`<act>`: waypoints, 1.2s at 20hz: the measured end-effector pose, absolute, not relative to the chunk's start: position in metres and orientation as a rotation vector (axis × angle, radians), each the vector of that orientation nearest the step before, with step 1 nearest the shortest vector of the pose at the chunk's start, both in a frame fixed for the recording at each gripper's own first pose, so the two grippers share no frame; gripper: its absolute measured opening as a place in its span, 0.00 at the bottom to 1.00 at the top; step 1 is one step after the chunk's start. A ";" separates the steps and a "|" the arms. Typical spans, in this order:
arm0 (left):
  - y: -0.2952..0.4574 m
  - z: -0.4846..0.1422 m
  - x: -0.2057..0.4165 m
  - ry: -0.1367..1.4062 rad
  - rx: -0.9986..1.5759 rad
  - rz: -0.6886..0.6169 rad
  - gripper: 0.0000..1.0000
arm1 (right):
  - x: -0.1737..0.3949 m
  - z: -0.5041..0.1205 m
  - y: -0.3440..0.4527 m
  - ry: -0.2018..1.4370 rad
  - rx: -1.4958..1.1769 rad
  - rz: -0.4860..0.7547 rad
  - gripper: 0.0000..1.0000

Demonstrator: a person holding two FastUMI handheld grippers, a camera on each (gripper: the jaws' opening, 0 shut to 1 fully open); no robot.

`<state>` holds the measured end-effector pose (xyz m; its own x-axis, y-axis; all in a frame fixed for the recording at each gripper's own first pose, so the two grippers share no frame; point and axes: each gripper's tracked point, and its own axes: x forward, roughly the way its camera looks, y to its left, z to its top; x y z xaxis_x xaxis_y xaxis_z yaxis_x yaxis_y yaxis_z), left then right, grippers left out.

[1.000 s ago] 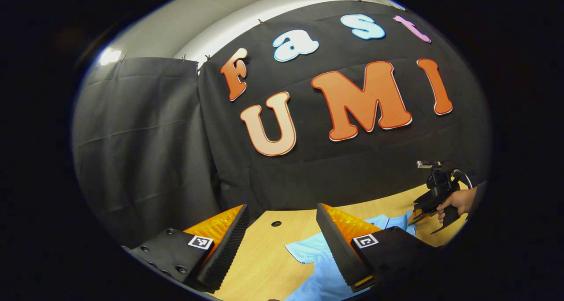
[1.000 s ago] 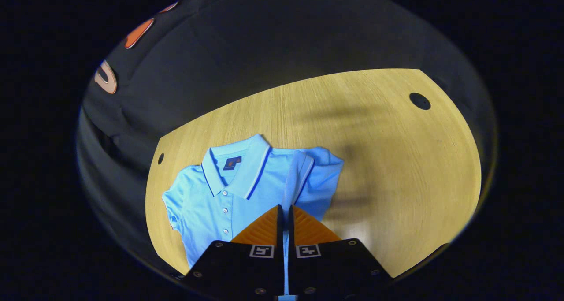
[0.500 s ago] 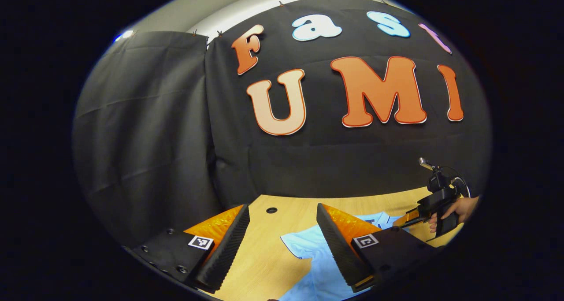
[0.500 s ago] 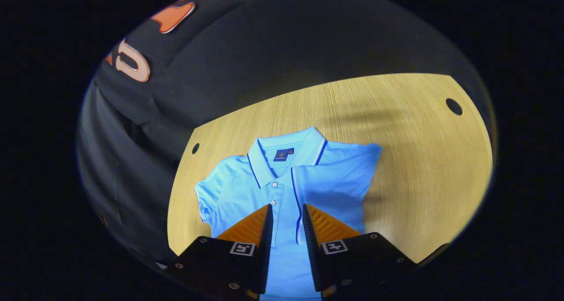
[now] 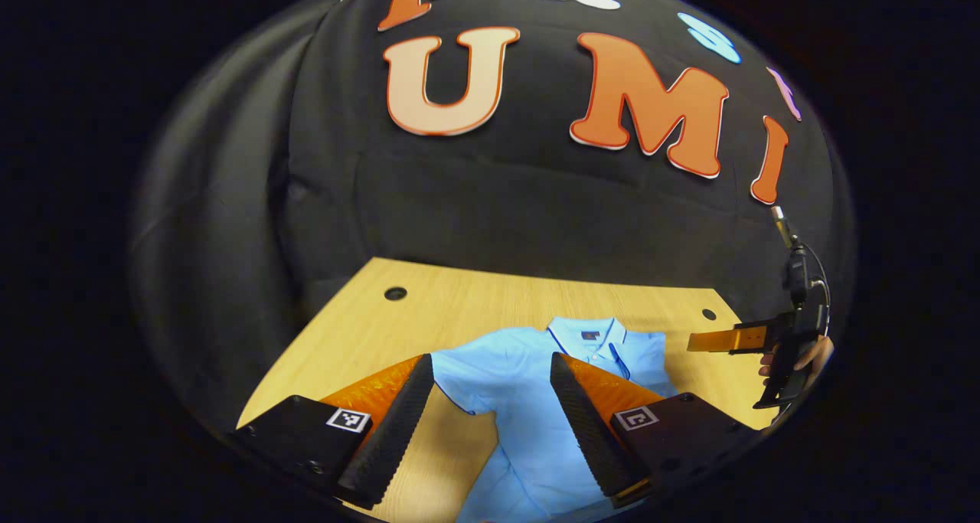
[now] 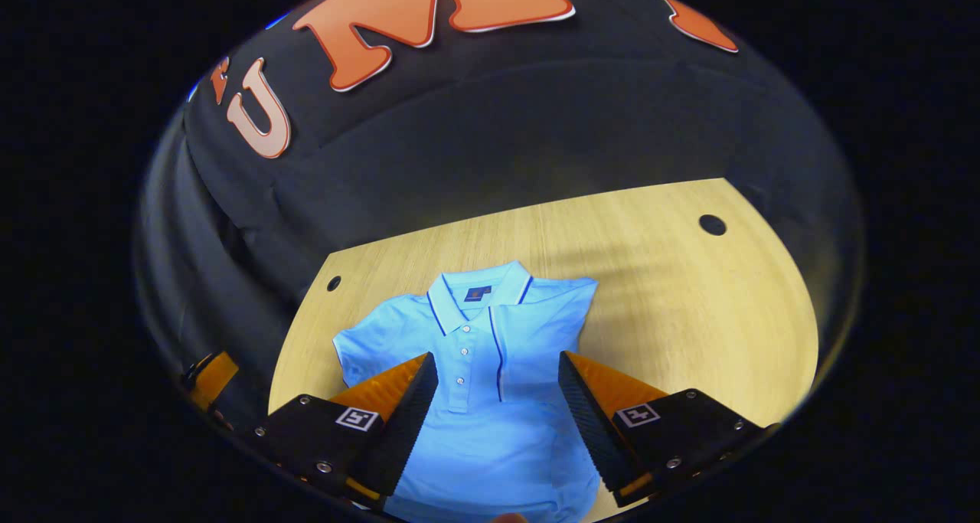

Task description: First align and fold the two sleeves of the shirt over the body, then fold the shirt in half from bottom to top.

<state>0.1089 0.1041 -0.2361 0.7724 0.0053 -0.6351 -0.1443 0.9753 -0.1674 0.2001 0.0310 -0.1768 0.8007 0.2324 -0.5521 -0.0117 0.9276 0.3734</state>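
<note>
The light blue shirt (image 6: 490,370) lies flat on the wooden table (image 6: 689,308), collar toward the wall, its right-hand sleeve folded over the body while the other sleeve (image 6: 360,347) is spread out. The left gripper view alone shows the right gripper (image 5: 720,341) and a hand (image 5: 796,358) off to the side. The right gripper (image 6: 498,400), clamped on the sleeve a second ago, now gapes empty; the left gripper (image 5: 490,408) stays wide open above the shirt. The hem is cut off.
</note>
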 end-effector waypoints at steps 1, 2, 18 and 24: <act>0.111 -0.247 0.114 0.721 -0.203 0.073 1.00 | 0.193 -0.172 0.026 0.616 0.361 0.105 0.98; 0.119 -0.261 0.116 0.767 -0.189 0.070 0.99 | 0.186 -0.168 0.021 0.597 0.356 0.077 0.98; 0.127 -0.430 0.183 1.228 -0.276 0.015 0.96 | 0.080 -0.139 -0.017 0.516 0.363 -0.222 0.98; 0.133 -0.478 0.173 1.400 -0.255 0.098 0.92 | 0.065 -0.146 -0.034 0.544 0.345 -0.297 0.98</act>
